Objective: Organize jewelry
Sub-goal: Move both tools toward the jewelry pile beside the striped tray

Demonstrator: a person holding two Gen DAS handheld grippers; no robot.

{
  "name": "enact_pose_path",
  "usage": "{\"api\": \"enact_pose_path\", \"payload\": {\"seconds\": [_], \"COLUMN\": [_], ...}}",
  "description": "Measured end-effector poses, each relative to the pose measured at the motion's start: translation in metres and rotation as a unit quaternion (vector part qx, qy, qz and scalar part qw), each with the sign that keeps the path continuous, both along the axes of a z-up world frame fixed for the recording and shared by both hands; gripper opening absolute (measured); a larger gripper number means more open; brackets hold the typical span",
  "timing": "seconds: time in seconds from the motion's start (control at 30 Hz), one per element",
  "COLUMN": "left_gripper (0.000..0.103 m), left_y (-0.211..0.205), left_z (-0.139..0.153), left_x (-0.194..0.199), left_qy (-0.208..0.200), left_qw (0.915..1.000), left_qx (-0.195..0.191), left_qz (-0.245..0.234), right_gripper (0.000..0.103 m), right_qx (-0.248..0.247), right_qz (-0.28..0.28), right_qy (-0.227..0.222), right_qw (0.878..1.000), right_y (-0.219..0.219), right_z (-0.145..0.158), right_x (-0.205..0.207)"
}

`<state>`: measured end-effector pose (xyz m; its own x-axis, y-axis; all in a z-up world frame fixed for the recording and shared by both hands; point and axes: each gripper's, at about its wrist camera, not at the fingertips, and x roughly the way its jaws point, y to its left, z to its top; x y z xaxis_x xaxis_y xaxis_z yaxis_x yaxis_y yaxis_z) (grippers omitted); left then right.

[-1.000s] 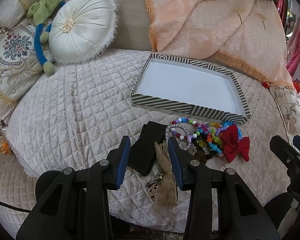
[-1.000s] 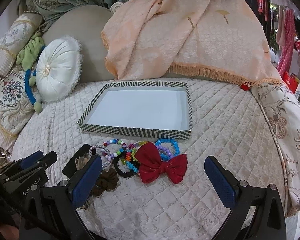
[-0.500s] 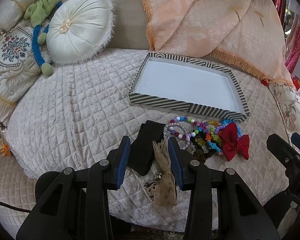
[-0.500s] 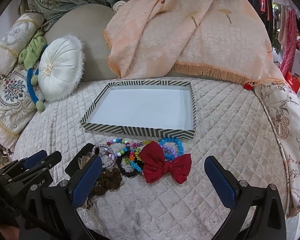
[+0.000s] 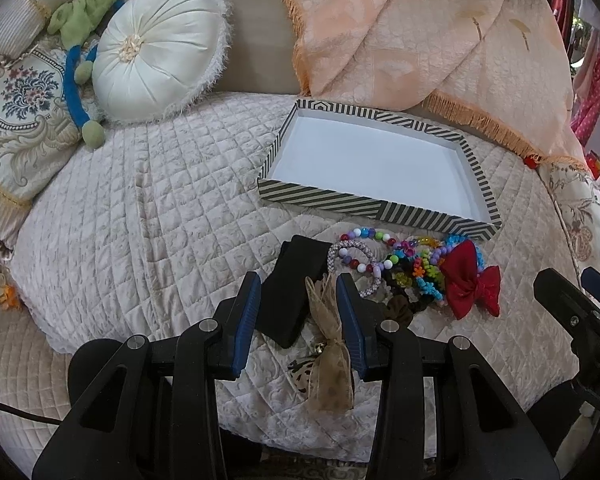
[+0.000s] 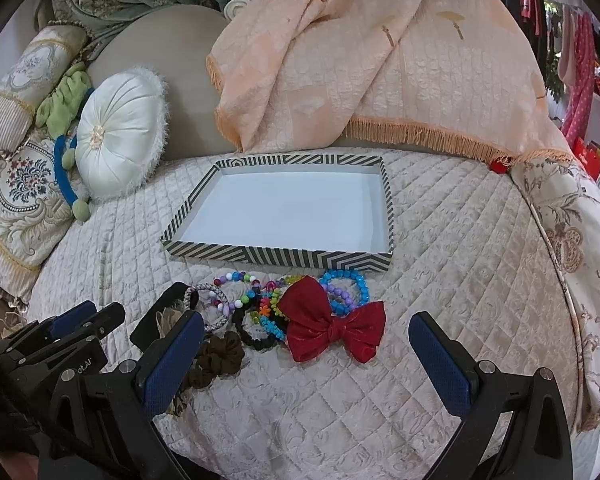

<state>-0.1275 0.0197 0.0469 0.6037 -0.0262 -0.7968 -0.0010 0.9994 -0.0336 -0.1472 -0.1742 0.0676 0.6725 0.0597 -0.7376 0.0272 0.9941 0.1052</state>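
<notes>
A striped tray with a white floor [image 5: 320,196] [image 6: 276,258] lies on the quilted bed and holds nothing. In front of it lies a heap: a red bow [image 5: 470,284] [image 6: 332,324], coloured bead bracelets [image 5: 404,258] [image 6: 260,304], a brown scrunchie [image 6: 216,360], a black cloth piece [image 5: 292,292] and a beige ribbon bow [image 5: 328,344]. My left gripper [image 5: 296,300] is open over the black piece and the beige bow. My right gripper [image 6: 304,340] is wide open, just short of the red bow.
A round white cushion [image 5: 156,52] [image 6: 120,132], a green and blue soft toy [image 5: 80,40] and patterned pillows [image 5: 20,120] sit at the back left. A peach fringed throw [image 5: 440,40] [image 6: 360,60] hangs behind the tray. The bed's edge curves down at the right.
Both views have shifted slightly; the heap and tray sit a little lower and closer in the right wrist view. Both grippers stay open and nothing is held.
</notes>
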Motion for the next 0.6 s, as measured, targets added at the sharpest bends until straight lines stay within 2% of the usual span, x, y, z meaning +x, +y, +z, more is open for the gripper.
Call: {"api": "enact_pose_path", "payload": {"seconds": [0.6], "left_gripper": [0.039], "left_y": [-0.0021], "left_z": [-0.0058], "left_x": [-0.0026], "left_qy": [0.004], "left_qw": [1.0000], "left_qx": [-0.002], "left_qz": [-0.004], "right_gripper": [0.102], "right_qx": [0.005], "right_qz": [0.001], "right_qy": [0.006], "right_qw": [1.000], "right_y": [-0.0004], "right_z": [-0.0036], "right_x": [0.0003]}}
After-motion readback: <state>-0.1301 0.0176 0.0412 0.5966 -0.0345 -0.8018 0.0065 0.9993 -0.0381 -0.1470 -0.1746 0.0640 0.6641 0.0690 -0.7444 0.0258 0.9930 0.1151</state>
